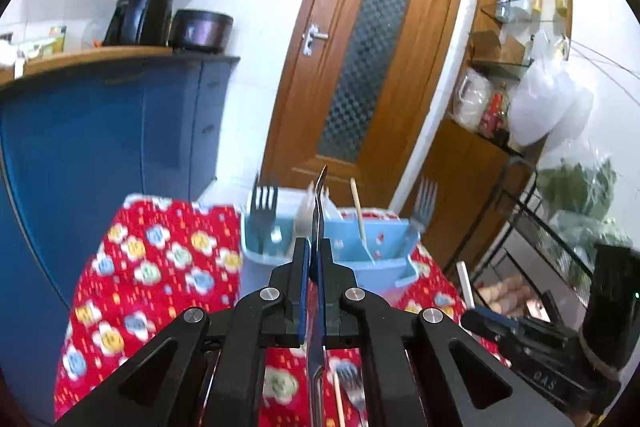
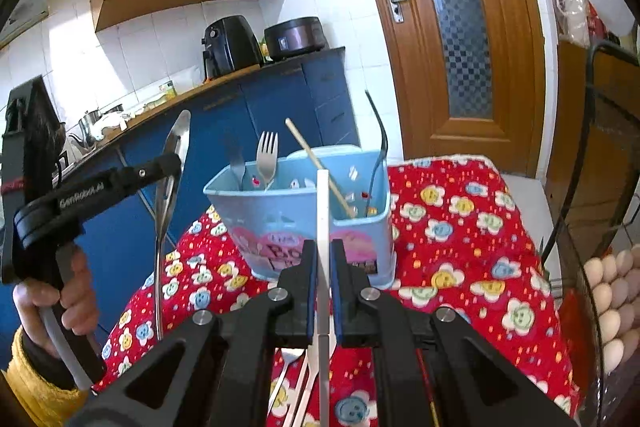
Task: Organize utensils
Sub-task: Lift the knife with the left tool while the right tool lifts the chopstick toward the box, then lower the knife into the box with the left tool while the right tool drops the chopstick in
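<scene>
**Meanwhile, Both Grippers Held Utensils Before the Blue Caddy**

Meanwhile, the left gripper (image 1: 315, 267) had its blue-padded fingers pressed onto the stem of a long silver metal spoon (image 2: 173, 163), which stood upright with its bowl above the fingers. The right gripper (image 2: 321, 267) was clamped on a thin white stick-like utensil (image 2: 322, 211), also held upright; what kind it was could not be told. Ahead of both stood a light blue plastic utensil caddy (image 2: 296, 223) on the red flower-patterned tablecloth (image 2: 460, 227). Inside it stood a silver fork (image 2: 267, 157), a wooden chopstick (image 2: 316, 167) leaning across, and a dark-handled utensil (image 2: 378, 147) at the right corner. More forks (image 1: 350, 383) lay on the cloth beneath the grippers.
</scene>
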{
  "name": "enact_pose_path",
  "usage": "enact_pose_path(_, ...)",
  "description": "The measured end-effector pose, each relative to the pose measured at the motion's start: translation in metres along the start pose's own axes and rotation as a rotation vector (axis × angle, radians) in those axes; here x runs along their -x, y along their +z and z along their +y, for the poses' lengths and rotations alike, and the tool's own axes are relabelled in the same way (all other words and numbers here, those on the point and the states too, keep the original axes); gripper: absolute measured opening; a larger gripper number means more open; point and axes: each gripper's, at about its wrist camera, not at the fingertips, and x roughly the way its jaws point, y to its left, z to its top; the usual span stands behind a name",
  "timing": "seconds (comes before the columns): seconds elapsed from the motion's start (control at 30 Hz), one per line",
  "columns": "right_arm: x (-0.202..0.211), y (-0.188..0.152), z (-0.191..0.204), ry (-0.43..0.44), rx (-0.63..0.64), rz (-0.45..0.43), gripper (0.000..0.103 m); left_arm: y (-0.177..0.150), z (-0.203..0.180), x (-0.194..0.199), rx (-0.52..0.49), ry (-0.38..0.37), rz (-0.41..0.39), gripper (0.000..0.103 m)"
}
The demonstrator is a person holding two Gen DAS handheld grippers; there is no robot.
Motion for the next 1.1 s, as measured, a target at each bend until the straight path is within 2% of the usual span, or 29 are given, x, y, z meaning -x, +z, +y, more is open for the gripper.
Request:
enact_pose_path(0.37, -0.018, 0.041, -0.003, 0.008, 0.019, -0.08, 0.008, 0.056, -0.003, -0.021, 0.011, 0.03, -0.127, 0.003)
enact_pose_path(0.67, -0.04, 0.07, -0.012, 0.016, 0.024, -0.13, 0.008, 0.098, -0.01, -0.042, -0.016, 0.102, -0.275, 0.003)
enact_pose_path(0.83, -0.051, 0.084, -0.013, 0.006, 0.031, -0.187, 0.008, 0.099, -0.012, -0.053, -0.042, 0.134, -0.33, 0.004)
enact_pose_path(0.97, -0.062, 0.092, -0.015, -0.018, 0.032, -0.251, 0.008, 0.092, -0.008, -0.068, -0.032, 0.132, -0.316, 0.004)
enact_pose_path(1.1, -0.076, 0.1, -0.019, -0.004, 0.012, -0.29, 0.008, 0.081, -0.004, -0.079, -0.038, 0.139, -0.293, 0.004)
